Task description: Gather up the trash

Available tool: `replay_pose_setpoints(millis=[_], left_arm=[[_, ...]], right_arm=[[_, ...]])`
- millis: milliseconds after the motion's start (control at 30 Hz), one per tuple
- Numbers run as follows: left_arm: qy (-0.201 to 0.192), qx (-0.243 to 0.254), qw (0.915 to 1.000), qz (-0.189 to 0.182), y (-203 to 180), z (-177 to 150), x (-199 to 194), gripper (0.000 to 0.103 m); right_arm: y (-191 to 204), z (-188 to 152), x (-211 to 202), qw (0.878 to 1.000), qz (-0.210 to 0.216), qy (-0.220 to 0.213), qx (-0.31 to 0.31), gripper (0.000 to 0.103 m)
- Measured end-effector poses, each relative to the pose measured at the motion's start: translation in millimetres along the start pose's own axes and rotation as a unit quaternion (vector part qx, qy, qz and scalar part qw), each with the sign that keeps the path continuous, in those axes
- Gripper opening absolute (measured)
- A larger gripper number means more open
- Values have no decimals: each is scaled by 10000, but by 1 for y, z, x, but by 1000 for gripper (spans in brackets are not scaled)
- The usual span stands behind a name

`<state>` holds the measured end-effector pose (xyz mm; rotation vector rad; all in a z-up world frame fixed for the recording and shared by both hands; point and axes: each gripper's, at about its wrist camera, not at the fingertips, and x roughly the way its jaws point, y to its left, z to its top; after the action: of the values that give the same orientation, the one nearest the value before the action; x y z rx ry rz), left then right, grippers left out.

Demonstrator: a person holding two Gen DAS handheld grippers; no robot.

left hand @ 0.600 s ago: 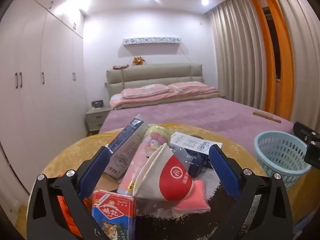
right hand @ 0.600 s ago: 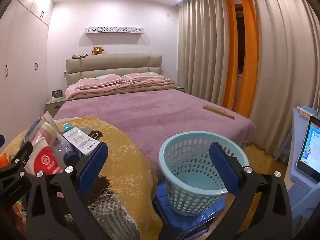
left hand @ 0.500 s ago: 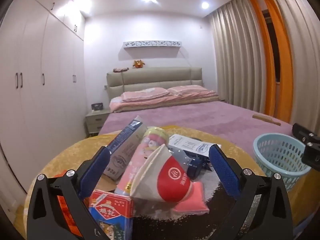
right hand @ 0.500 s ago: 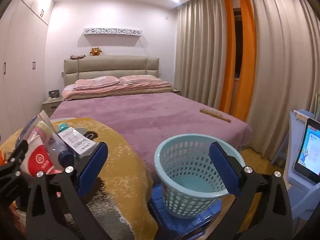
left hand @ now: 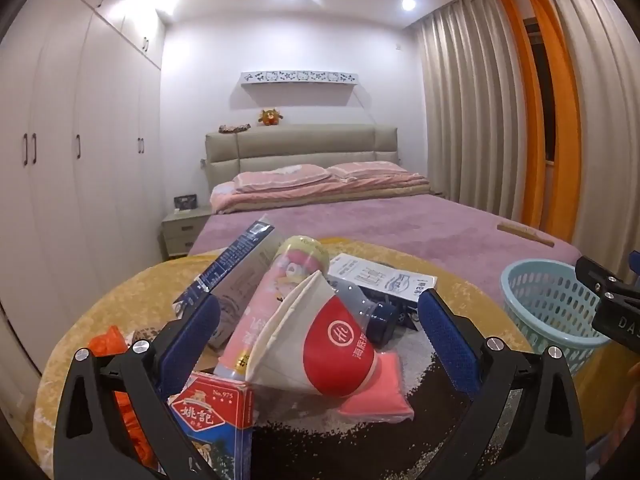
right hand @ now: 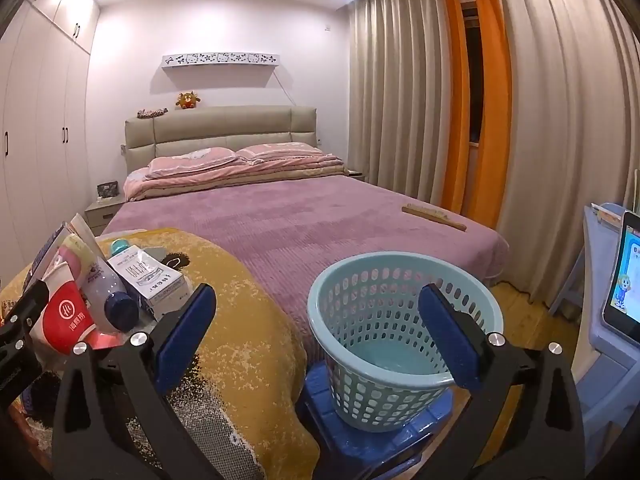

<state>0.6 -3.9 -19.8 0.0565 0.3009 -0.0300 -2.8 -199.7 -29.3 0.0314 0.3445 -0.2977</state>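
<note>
Trash pile (left hand: pixel 304 320) fills the round desk's (left hand: pixel 120 300) middle, the crushed paper cup (left hand: pixel 320 344) pointing its red base right. Left gripper (left hand: pixel 316 332) and right gripper (right hand: pixel 316 328) hold jaws wide open, empty; the basket (right hand: pixel 400 340) stands clear beside the desk edge.

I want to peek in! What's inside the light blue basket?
Nothing shows inside the light blue basket: just its bare bottom. The near wall hides a little of the floor closest to us. The trash pile still lies on the yellow blanket.

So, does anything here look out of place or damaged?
Yes. A heap of trash lies on the yellow cover at the bed's foot: a crushed paper cup, a plastic bottle on its side, cartons leaning on each other. The basket is empty. Both grippers are open, holding nothing.
</note>
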Motion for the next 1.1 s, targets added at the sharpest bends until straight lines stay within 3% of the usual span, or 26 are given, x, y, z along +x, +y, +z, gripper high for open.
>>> replay_pose_setpoints(millis=[1100], left_arm=[[0, 22, 10000, -45, 1, 1, 0, 96]], right_arm=[[-4, -10, 10, 9999, -65, 101, 22, 96]])
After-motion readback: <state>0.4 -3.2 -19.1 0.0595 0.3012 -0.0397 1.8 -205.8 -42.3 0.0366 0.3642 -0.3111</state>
